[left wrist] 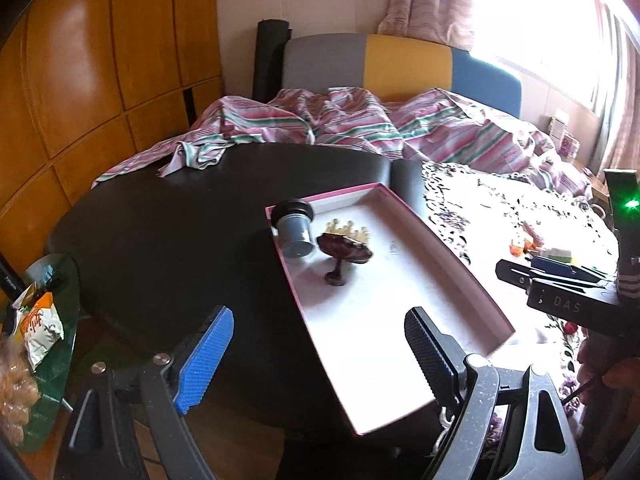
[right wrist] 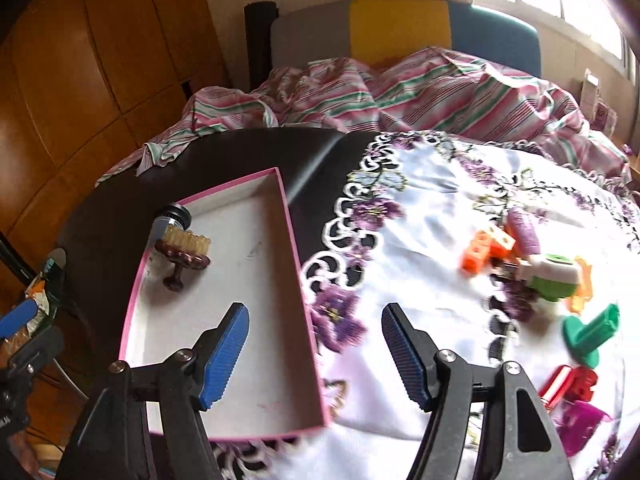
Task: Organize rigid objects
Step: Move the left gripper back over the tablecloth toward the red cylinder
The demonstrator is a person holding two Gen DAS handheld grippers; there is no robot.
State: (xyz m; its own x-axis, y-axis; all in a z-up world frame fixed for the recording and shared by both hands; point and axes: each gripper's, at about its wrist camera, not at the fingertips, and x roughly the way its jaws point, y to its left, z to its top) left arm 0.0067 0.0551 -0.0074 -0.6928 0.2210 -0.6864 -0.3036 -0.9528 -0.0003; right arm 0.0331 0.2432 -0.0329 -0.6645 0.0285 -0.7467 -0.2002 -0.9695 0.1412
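Both claws hang wide open and empty: the left gripper [left wrist: 316, 360] over the near end of the pink-rimmed box [left wrist: 472, 280], the right gripper [right wrist: 316, 356] over its near right corner. Inside, at the far end, a brown comb [right wrist: 182, 258] lies just beside a grey cylinder [right wrist: 173, 218]. Toward three o'clock, coloured plastic pieces [right wrist: 552, 276] are scattered on the embroidered cloth [right wrist: 420, 240], well apart from the box.
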